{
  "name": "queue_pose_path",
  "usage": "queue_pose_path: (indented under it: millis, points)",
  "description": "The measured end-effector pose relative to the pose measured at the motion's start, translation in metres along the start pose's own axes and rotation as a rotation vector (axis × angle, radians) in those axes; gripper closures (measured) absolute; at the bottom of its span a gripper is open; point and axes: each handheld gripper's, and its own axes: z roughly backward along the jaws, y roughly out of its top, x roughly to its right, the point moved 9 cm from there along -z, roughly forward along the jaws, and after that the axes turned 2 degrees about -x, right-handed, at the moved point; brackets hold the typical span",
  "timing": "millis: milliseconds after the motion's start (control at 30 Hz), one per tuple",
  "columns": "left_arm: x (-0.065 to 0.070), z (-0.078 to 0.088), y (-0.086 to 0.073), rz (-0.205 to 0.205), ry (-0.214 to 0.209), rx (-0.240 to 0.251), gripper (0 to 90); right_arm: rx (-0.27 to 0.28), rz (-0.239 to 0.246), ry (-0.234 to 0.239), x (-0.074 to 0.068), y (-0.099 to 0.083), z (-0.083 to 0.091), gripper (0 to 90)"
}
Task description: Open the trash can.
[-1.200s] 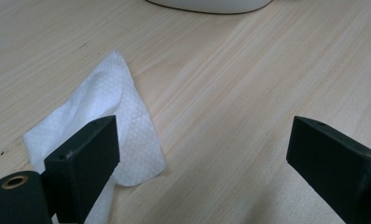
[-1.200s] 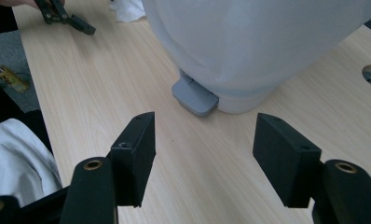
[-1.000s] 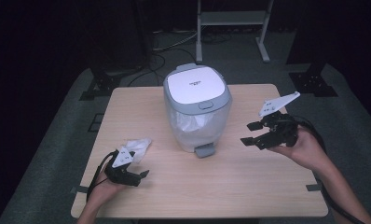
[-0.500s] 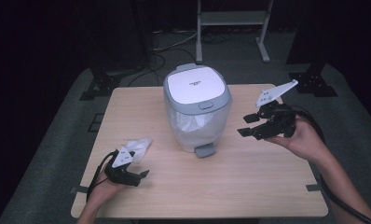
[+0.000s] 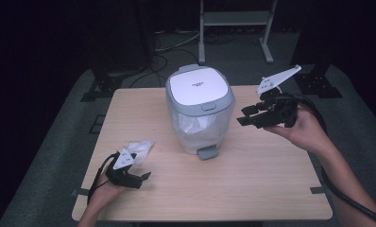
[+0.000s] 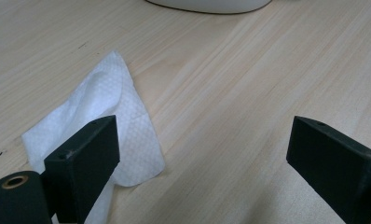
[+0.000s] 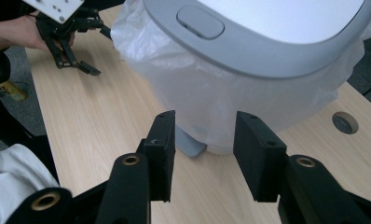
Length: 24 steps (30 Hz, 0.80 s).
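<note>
A grey pedal bin [image 5: 200,109] with a white lid and a clear liner stands at the middle of the wooden table [image 5: 252,189]. A crumpled white tissue [image 5: 140,146] lies near the front left. My left gripper [image 5: 141,180] rests on the table beside it, open; in the left gripper view the tissue [image 6: 104,126] lies by the left jaw of that gripper [image 6: 204,140], not between the pads. My right gripper [image 5: 241,117] hangs above the table right of the bin, pointing at it. Its jaws have just been closing, with nothing between them [image 7: 204,135].
The bin's pedal [image 5: 209,152] sticks out toward the front edge. A round cable hole [image 7: 345,122] is in the tabletop behind the bin. A metal stand [image 5: 235,28] and cables sit on the dark floor beyond the table.
My right gripper has risen and drifted toward the back of the table, and its jaws stand narrower. The left gripper and the tissue have not moved.
</note>
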Motion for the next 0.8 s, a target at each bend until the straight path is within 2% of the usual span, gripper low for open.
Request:
queue_pose_path:
  millis: [100, 367, 800]
  points:
    - [0.000, -0.001, 0.000, -0.005, 0.001, -0.005, 8.3, 0.006, -0.004, 0.008, 0.001, 0.007, -0.001, 64.6]
    - [0.001, -0.001, 0.000, -0.008, 0.000, -0.005, 8.3, 0.010, -0.011, 0.012, 0.004, 0.020, -0.004, 69.0]
    - [-0.001, 0.001, 0.000, -0.008, 0.010, 0.003, 8.3, 0.008, 0.012, 0.008, 0.005, 0.043, -0.019, 75.3]
